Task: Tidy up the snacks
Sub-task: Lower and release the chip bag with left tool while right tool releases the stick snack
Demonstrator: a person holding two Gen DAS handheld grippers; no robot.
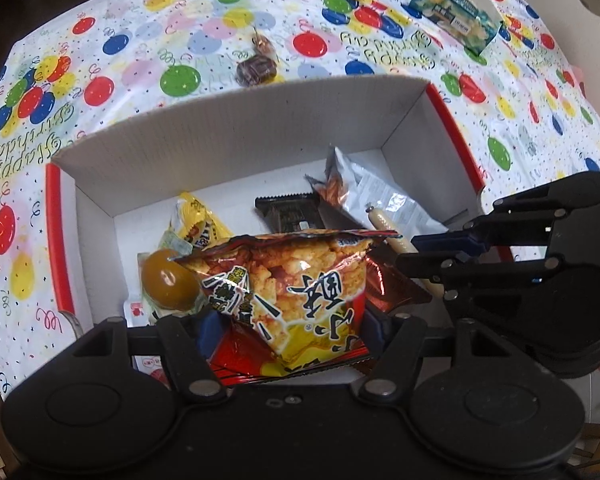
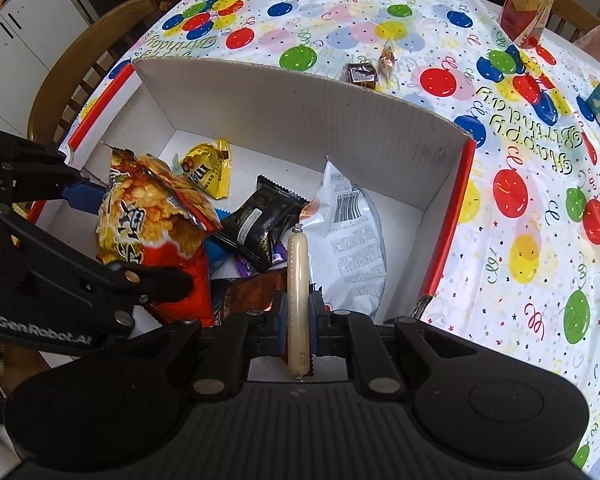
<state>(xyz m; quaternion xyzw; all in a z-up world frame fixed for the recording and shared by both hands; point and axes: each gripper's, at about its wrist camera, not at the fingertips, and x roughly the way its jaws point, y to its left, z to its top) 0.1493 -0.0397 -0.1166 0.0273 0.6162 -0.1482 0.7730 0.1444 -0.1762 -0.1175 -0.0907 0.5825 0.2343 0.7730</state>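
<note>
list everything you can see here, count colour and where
box: 1, white with red edges, on table
chip bag: 1, red-yellow, in left gripper above box
sausage: 1, pale, in right gripper above box
yellow packet: 1, in box
black packet: 1, in box
silver bag: 1, in box
brown jelly: 1, in box
candies: 2, brown, on table behind box
blue bag: 1, far table
bottle: 1, orange-red, far table
tablecloth: 1, balloon print
left gripper: shut
right gripper: shut

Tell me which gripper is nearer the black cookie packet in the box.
Right, as far as I can tell. The right gripper, shut on the sausage stick, sits just beside the black cookie packet. The left gripper, holding the chip bag, sits further back.
</note>
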